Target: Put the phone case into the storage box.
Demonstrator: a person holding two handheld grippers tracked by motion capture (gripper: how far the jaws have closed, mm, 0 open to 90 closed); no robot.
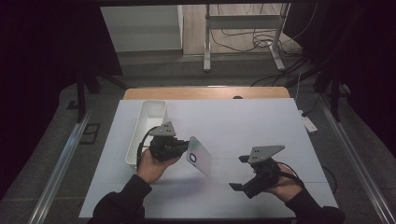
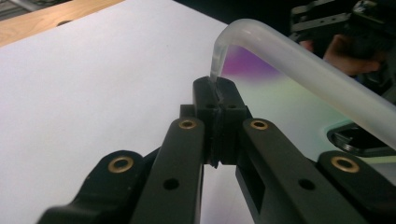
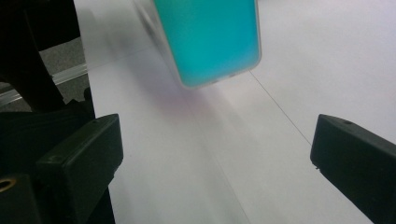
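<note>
The left gripper (image 2: 217,100) sat nearest, its black jaws pinched tight on the thin rim of a translucent phone case (image 1: 199,156); gripping the edge probably kept the case's open face clear; the case hung tilted above the white table (image 1: 243,126), just beside the white bin (image 1: 150,114); the right gripper (image 1: 243,172), jaws spread wide and empty, hovered apart, aimed toward the case (image 3: 210,42), seemingly ready to take its free end.

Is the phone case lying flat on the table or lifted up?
Lifted up. The left hand-held gripper pinches the phone case by its edge, holding it tilted above the white table; a faint shadow lies below.
</note>
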